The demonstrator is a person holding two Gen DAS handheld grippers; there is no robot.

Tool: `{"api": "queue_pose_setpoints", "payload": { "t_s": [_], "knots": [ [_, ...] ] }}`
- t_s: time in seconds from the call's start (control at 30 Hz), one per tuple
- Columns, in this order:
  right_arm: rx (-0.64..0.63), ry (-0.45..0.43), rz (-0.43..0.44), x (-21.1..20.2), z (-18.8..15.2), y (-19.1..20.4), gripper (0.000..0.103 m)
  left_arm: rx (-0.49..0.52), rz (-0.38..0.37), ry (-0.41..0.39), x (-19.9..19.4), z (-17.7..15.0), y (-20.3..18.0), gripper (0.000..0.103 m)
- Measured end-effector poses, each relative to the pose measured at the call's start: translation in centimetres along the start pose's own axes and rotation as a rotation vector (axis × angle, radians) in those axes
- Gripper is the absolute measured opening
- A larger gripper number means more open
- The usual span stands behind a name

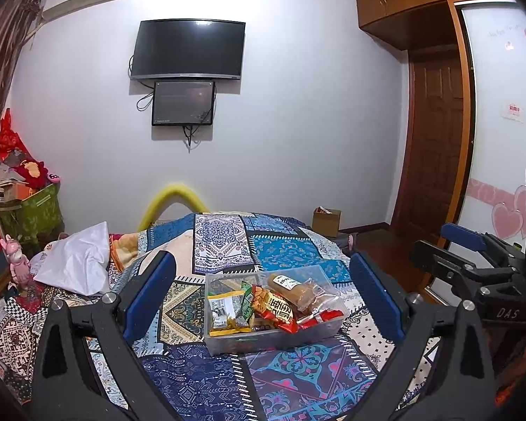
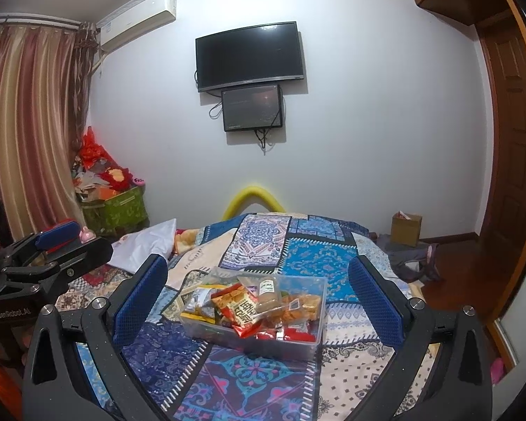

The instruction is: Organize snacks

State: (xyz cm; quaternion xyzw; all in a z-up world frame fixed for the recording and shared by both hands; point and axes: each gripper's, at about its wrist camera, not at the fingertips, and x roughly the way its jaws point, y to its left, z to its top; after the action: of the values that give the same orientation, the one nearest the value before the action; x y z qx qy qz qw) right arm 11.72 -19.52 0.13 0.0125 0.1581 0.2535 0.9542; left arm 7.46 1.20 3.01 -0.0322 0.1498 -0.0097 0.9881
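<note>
clear bin (image 1: pixel 308 336) full of snack packets (image 1: pixel 275 310).

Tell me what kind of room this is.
Most likely a home bedroom. A clear plastic bin of snack packets sits on a bed with a blue patchwork quilt, a black flat-screen television hangs on the wall, and striped brown curtains cover one side.

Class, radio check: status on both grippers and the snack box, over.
Left gripper open, empty. Right gripper open, empty. Clear plastic box of snack packets on patchwork bedspread, untouched. Nothing blocking, over.
</note>
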Motion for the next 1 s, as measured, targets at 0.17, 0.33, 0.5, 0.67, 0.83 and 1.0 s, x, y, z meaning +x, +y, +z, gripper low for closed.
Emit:
{"api": "queue_pose_setpoints", "payload": {
  "t_s": [0.17, 0.33, 0.5, 0.67, 0.83, 1.0],
  "knots": [
    [0.001, 0.003, -0.001, -0.01, -0.06, -0.07, 0.103, 0.002, -0.001, 0.005, 0.15, -0.04, -0.14, 0.100],
    [-0.006, 0.002, 0.004, -0.01, 0.09, 0.02, 0.103, 0.002, -0.003, 0.009, 0.20, -0.14, -0.15, 0.100],
    [-0.006, 0.003, 0.004, 0.09, 0.19, 0.10, 0.103, 0.004, -0.004, 0.008, 0.20, -0.17, -0.19, 0.100],
    [-0.001, 0.007, 0.005, 0.17, 0.14, -0.03, 0.103, 0.000, -0.006, 0.013, 0.19, -0.15, -0.11, 0.100],
    [-0.005, 0.012, 0.005, 0.26, 0.12, 0.00, 0.103, 0.005, -0.009, 0.020, 0.34, -0.10, -0.16, 0.100],
    [-0.003, 0.011, 0.005, 0.21, 0.08, 0.05, 0.103, 0.003, -0.024, 0.012, 0.25, -0.13, -0.24, 0.100]
  ]
}}
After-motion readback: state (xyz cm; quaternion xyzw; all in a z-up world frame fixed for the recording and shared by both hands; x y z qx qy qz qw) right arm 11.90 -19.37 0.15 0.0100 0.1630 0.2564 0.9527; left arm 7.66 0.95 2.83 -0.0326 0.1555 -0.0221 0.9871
